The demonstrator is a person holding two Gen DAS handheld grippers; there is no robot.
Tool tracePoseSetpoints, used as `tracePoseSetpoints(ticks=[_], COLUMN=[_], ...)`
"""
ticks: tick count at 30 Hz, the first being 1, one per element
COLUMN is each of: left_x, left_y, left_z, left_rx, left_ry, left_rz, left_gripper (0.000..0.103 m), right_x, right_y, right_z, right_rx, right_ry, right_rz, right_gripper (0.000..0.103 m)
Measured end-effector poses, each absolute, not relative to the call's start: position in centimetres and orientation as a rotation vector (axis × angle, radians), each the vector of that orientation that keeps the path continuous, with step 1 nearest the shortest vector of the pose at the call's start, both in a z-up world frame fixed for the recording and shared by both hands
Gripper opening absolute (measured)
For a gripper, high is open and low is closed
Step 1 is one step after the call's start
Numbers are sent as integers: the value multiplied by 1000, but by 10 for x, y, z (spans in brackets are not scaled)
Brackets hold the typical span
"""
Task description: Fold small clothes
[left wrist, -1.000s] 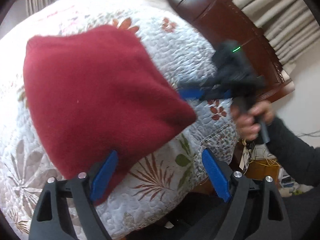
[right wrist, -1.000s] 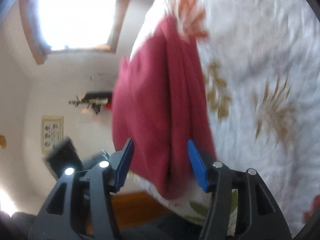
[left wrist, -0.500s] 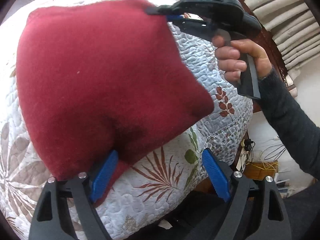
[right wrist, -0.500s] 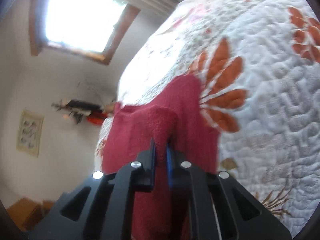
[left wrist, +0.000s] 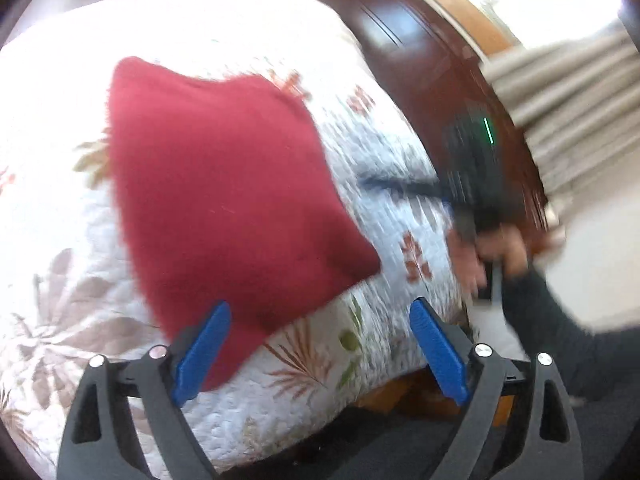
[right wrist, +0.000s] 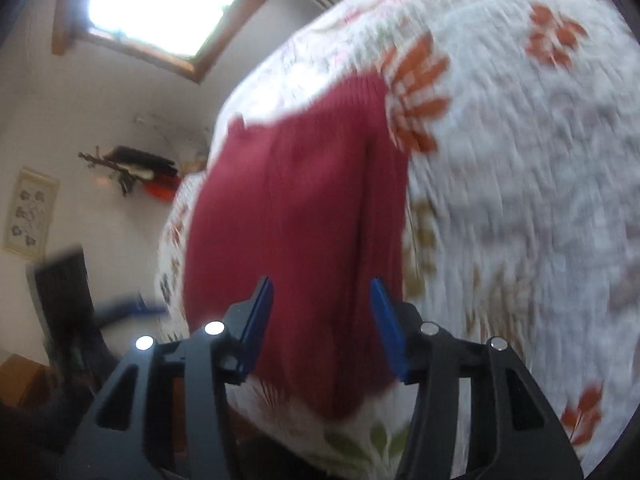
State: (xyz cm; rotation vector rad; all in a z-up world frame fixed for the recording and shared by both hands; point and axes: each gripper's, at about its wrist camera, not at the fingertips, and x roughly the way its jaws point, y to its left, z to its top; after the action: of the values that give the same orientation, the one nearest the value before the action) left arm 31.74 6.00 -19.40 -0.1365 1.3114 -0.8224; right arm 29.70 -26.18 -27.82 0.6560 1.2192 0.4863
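A dark red knitted garment [left wrist: 224, 200] lies folded flat on the floral quilt [left wrist: 380, 152]. My left gripper [left wrist: 320, 346] is open at the garment's near corner, and its left pad [left wrist: 204, 344] overlaps the cloth edge without gripping it. The right gripper [left wrist: 384, 184] appears blurred to the right of the garment, held by a hand [left wrist: 492, 252]. In the right wrist view the same garment [right wrist: 300, 220] lies just ahead of my open right gripper [right wrist: 322, 326], and nothing is between its pads.
The quilt [right wrist: 520, 160] covers a bed with a dark wooden footboard [left wrist: 432, 64] at its far side. Curtains [left wrist: 568, 92] hang beyond it. The bed's near edge drops to the floor below both grippers. A window [right wrist: 160, 0] and wall items show on the left.
Half a second ago the right gripper was shut on the garment's far corner. It has since let go, opened and drawn back to the right. The left gripper stayed open.
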Motion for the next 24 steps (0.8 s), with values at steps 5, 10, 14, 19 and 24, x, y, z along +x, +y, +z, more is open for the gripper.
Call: tracePoseSetpoints(ticks=[5, 10, 14, 19, 24], left_x=[329, 323, 320, 322, 331], left_y=[97, 115, 128, 130, 128], left_z=[-202, -212, -219, -232, -252], left_rx=[-262, -347, -404, -446, -554], left_ry=[1318, 1332, 1341, 1362, 1400], left_rz=[-712, -672, -649, -638, -657], left_gripper=[92, 92, 92, 94, 98], right_x=[270, 264, 265, 302, 372], right_y=[-237, -265, -262, -291, -313], right_z=[-304, -332, -327, -295, -327], right_rx=[710, 868, 873, 941, 1084], right_ry=[1294, 1310, 1317, 1181, 1246], right_rz=[522, 440, 489, 497, 595], right_gripper=[19, 8, 20, 90, 93])
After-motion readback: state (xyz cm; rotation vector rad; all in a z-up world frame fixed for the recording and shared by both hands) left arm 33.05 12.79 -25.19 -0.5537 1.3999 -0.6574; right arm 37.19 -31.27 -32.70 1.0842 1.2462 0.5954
